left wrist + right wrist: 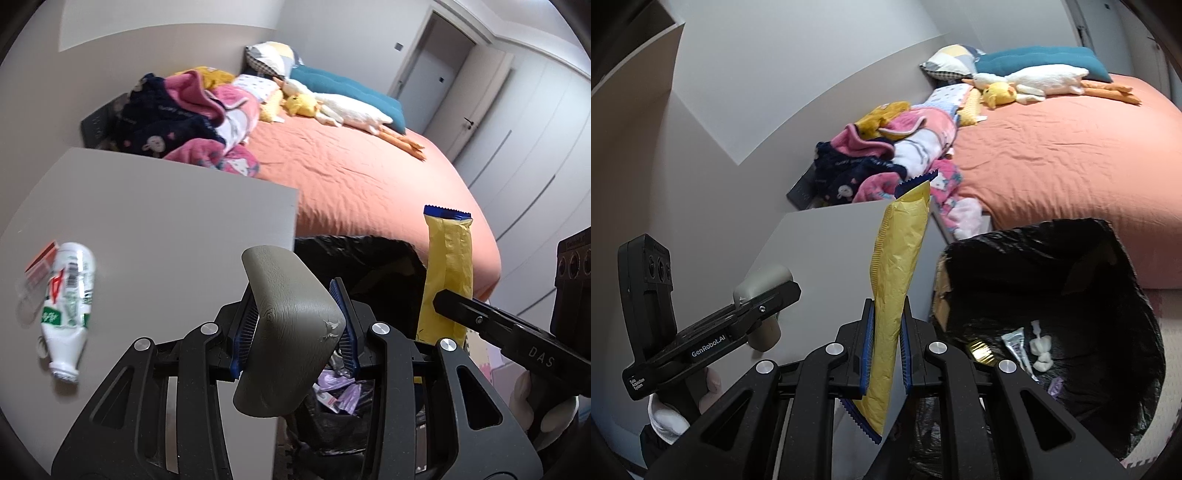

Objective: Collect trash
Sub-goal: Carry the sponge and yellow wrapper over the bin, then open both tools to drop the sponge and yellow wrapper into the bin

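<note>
My left gripper [295, 325] is shut on a grey-green curved plastic piece [288, 325], held at the right edge of the grey table [166, 221], beside the black-lined trash bin [369, 258]. My right gripper [886, 325] is shut on a yellow snack wrapper with blue ends [897, 266], held upright just left of the bin [1071, 288]. The wrapper also shows in the left wrist view [448, 266]. A crushed white plastic bottle [68, 306] lies on the table at the left, next to an orange-and-white packet [40, 260].
The bin holds tissue, a tube and wrappers [1030, 347]. A bed with an orange sheet [369, 177] stands behind the bin, with piled clothes [192, 118], plush toys [332, 107] and pillows. Wardrobe doors [535, 147] line the right.
</note>
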`<state>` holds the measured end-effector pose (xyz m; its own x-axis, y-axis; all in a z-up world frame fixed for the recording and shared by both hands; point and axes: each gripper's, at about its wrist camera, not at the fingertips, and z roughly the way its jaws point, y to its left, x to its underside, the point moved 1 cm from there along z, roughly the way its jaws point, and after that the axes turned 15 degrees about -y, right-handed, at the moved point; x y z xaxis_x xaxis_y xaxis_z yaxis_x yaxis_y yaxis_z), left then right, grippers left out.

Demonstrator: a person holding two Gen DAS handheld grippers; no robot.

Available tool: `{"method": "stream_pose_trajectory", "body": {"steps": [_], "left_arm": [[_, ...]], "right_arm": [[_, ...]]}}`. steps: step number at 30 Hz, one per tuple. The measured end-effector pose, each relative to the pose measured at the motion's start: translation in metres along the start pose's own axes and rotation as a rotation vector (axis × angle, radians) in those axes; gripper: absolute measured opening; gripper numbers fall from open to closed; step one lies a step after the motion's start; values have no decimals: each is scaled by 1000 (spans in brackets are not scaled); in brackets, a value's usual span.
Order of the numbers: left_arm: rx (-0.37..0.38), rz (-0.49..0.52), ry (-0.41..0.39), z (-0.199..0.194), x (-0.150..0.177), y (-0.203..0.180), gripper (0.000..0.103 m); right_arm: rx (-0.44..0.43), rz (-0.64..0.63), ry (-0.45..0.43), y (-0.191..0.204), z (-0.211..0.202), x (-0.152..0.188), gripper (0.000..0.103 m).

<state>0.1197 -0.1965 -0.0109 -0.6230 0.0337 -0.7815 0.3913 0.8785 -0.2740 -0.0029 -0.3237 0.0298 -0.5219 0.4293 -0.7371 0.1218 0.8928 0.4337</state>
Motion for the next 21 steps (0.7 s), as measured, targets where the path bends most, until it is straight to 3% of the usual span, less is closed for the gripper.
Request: {"method": "stream_pose_trajectory", "body": {"steps": [21], "left_arm": [[174,107,71,40,6,-85,38]], "right_arm": [[127,79,-78,-67,-46,-12,14]]}}
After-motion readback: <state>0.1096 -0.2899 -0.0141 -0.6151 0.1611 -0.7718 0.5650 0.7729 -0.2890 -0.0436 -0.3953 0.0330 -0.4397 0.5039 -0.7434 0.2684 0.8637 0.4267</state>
